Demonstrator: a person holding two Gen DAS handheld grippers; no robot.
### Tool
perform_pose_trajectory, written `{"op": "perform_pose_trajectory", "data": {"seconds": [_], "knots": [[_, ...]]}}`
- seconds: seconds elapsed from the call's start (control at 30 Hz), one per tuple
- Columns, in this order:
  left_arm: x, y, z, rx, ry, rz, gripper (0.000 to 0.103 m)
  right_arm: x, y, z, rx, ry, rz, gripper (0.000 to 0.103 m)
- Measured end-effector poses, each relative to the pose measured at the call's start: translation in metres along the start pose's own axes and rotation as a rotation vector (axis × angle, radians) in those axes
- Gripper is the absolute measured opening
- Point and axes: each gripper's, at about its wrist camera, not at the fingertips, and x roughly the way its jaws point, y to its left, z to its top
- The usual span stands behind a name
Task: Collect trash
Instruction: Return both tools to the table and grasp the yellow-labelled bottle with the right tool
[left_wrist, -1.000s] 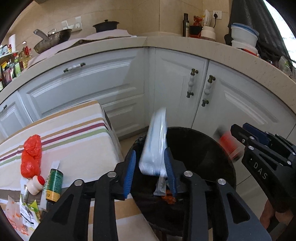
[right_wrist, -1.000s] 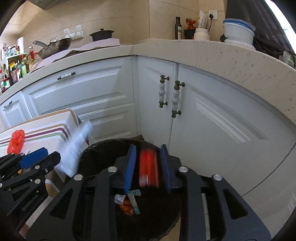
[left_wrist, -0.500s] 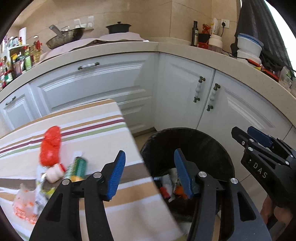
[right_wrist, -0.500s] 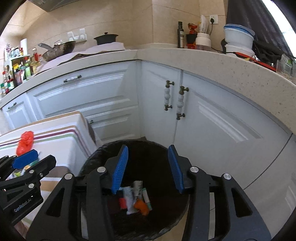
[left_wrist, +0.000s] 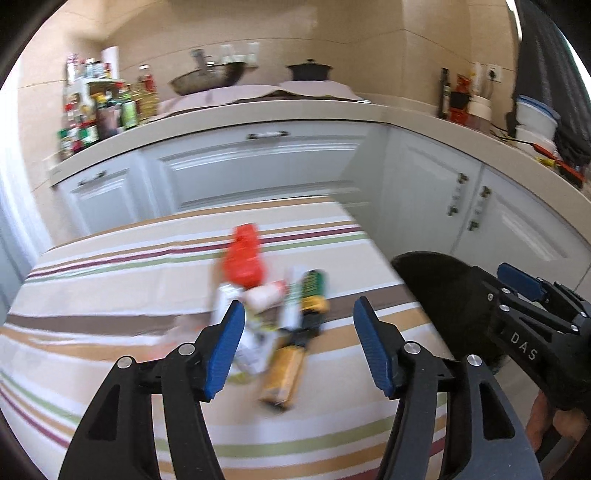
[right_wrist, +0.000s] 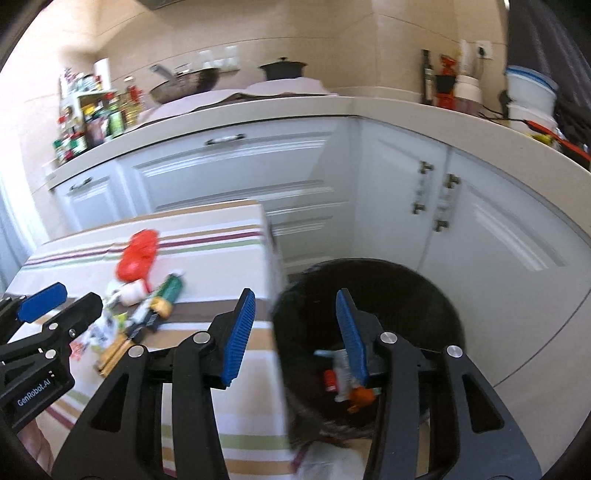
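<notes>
A pile of trash lies on the striped table (left_wrist: 110, 288): a crumpled red wrapper (left_wrist: 243, 258), a small white bottle (left_wrist: 264, 295), a green tube (left_wrist: 314, 291), a yellow packet (left_wrist: 284, 376) and white wrappers. My left gripper (left_wrist: 299, 347) is open and empty just above the pile. The black trash bin (right_wrist: 388, 291) stands right of the table with several dropped pieces (right_wrist: 343, 376) inside. My right gripper (right_wrist: 295, 332) is open and empty over the bin's left rim. The red wrapper (right_wrist: 136, 254) and green tube (right_wrist: 170, 291) also show in the right wrist view.
White kitchen cabinets (left_wrist: 266, 166) curve behind the table and bin. The countertop holds a wok (left_wrist: 207, 77), a black pot (left_wrist: 308, 70), spice bottles (left_wrist: 99, 110) and containers (left_wrist: 535, 118). The table's right edge (right_wrist: 273, 266) touches the bin.
Both grippers opened and dropped their items into the bin. The left gripper then swung left over the table's trash pile; the right gripper shifted left toward the table edge.
</notes>
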Motion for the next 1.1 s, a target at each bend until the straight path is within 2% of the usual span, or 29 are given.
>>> {"op": "perform_pose_trajectory", "data": {"seconds": [0.4,0.67,0.87,1.1], "knots": [[-0.021,0.086,-0.03,-0.087,-0.002,0.145,0.06,0.002,0.082,-0.017,-0.104,0.057,0.075,0.045],[-0.023,0.133,-0.045,-0.143,0.021,0.193,0.061,0.01,0.125,-0.028,-0.165,0.107,0.109,0.045],[-0.023,0.155,-0.051,-0.178,0.036,0.208,0.061,0.018,0.146,-0.033,-0.187,0.146,0.119,0.045],[-0.019,0.163,-0.055,-0.195,0.047,0.197,0.062,0.034,0.154,-0.041,-0.185,0.216,0.105,0.045]]}}
